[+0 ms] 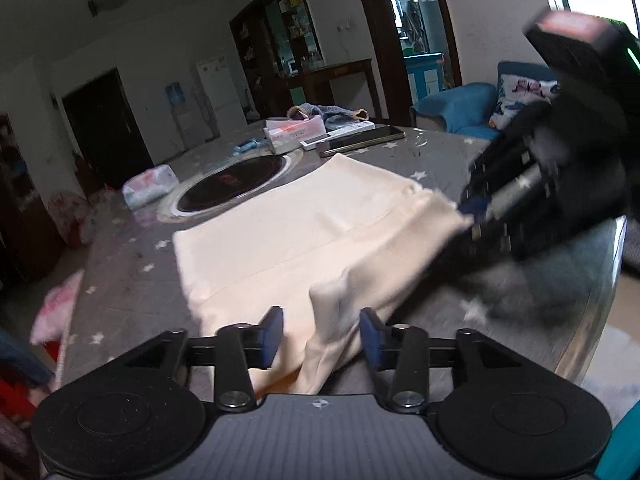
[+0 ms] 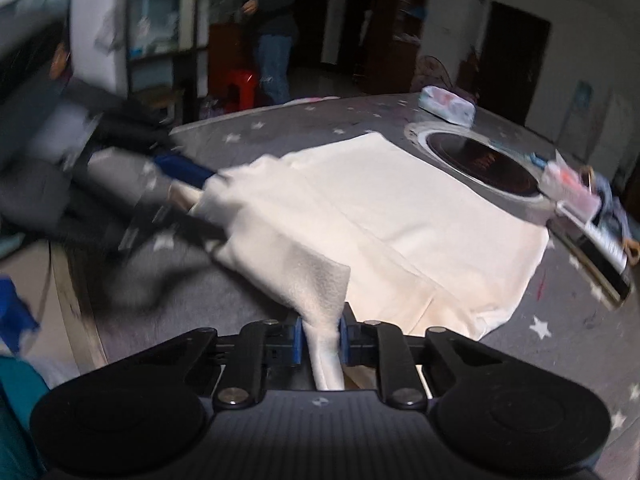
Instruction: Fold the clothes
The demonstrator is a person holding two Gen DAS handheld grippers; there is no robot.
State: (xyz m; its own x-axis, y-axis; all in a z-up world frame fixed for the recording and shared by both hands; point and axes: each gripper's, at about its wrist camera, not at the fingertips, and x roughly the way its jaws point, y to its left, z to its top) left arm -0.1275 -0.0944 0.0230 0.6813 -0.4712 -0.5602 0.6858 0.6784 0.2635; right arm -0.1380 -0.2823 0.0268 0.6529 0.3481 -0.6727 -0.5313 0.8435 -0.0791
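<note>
Your cream cloth [image 1: 304, 224] lies mostly flat on the gray star-print table [image 1: 132, 280], right next to the round black cooktop [image 1: 236, 186] set in the tabletop. Its near edge is lifted off the table at two spots.

Your left gripper [image 1: 322, 338] has its blue pads [image 1: 272, 336] wide apart. A bunched corner of the cloth stands up between them, but the pads aren't squeezing it.

Your right gripper [image 2: 320, 338] is closed tight on another pinched-up bit of the cloth edge. Cloth hangs down btwn the pads.

Both grippers look blurry in the other one's cam. Far side of the table: a tissue pack [image 1: 150, 186], a phone [image 1: 360, 142] & a box [image 1: 294, 132].
</note>
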